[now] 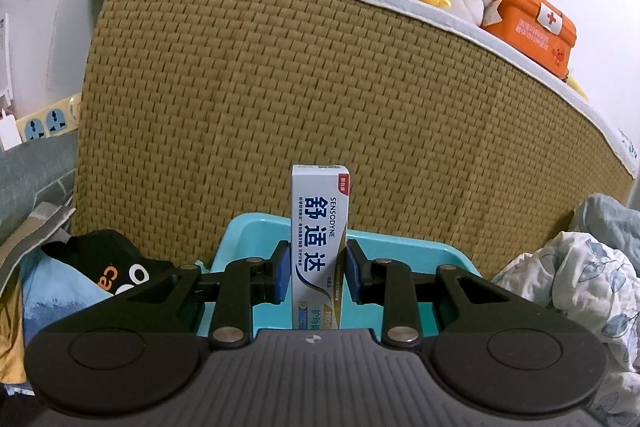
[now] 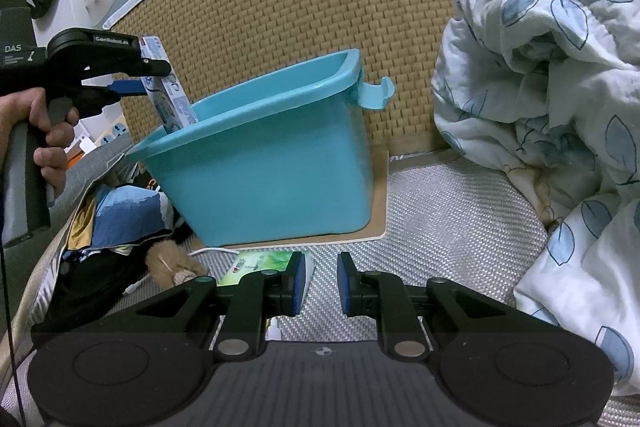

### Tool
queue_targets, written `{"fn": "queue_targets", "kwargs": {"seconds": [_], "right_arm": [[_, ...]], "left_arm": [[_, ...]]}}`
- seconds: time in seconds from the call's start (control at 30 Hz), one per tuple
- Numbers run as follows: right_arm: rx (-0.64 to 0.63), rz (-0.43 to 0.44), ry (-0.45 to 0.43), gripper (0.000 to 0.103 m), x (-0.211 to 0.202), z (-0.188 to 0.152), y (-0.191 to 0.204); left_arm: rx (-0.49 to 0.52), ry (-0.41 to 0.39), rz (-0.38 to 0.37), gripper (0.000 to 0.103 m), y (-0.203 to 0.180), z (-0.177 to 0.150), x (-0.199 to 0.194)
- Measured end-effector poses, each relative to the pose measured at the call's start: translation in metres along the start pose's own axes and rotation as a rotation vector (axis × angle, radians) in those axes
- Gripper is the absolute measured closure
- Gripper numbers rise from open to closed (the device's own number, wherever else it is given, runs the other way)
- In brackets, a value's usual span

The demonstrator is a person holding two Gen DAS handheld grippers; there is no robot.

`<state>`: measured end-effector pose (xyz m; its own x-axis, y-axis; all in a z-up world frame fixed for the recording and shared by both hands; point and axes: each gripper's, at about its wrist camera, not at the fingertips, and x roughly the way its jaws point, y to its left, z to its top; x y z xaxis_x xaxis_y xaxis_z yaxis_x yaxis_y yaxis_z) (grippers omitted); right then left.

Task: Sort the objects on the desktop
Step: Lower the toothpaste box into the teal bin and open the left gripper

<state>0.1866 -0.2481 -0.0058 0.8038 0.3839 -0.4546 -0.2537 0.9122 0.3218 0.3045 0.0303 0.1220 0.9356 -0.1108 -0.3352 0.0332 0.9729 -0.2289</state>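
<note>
Bin: teal plastic bin (image 2: 272, 163) on the bed, its inside hidden.
Toothpaste box: toothpaste box (image 1: 320, 247) upright, lower end dipping past the bin's near rim.
Left tool: left tool (image 1: 316, 273) clamped on the box.
Right tool: right tool (image 2: 322, 285) parted, empty, above bare mattress.
Edges: quilt (image 2: 560, 87) crowds the right.

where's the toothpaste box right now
The toothpaste box is clamped upright in the left gripper, its lower end dipping into the near-left corner of the teal bin.
</note>
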Motion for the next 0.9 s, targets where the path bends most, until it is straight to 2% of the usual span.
{"fn": "queue_targets", "kwargs": {"seconds": [0.9], "right_arm": [[-0.007, 0.009, 0.001, 0.083, 0.0007, 0.0011, 0.0014]], "left_arm": [[0.018, 0.035, -0.007, 0.071, -0.0019, -0.0030, 0.0038]]}}
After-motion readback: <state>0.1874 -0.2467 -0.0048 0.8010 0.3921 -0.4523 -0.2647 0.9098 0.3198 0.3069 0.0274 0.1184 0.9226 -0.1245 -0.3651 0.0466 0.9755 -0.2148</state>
